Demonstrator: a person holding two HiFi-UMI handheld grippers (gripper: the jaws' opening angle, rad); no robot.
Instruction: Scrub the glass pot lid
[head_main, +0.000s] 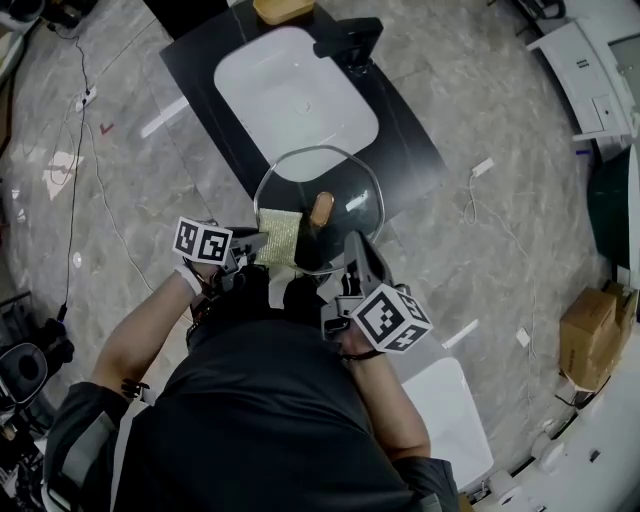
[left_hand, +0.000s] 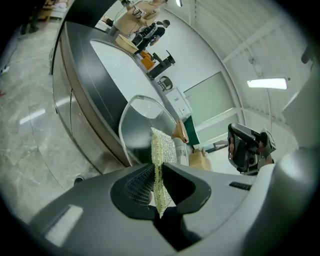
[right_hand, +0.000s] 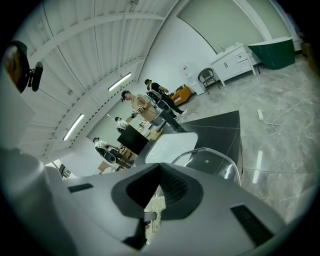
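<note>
The left gripper (head_main: 258, 243) is pinching a yellow-green scrub pad (head_main: 279, 237) against the glass pot lid (head_main: 345, 185). The right gripper (head_main: 350, 245) is clamping the lid's rim, holding it above the counter's (head_main: 200, 60) near edge.

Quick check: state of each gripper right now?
Left gripper: closed, holding the scouring pad.
Right gripper: closed, apparently on the glass lid at its rim.

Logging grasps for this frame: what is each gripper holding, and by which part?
Left gripper pinches the scrub pad by its lower edge; right gripper grips the glass lid at its near rim.
</note>
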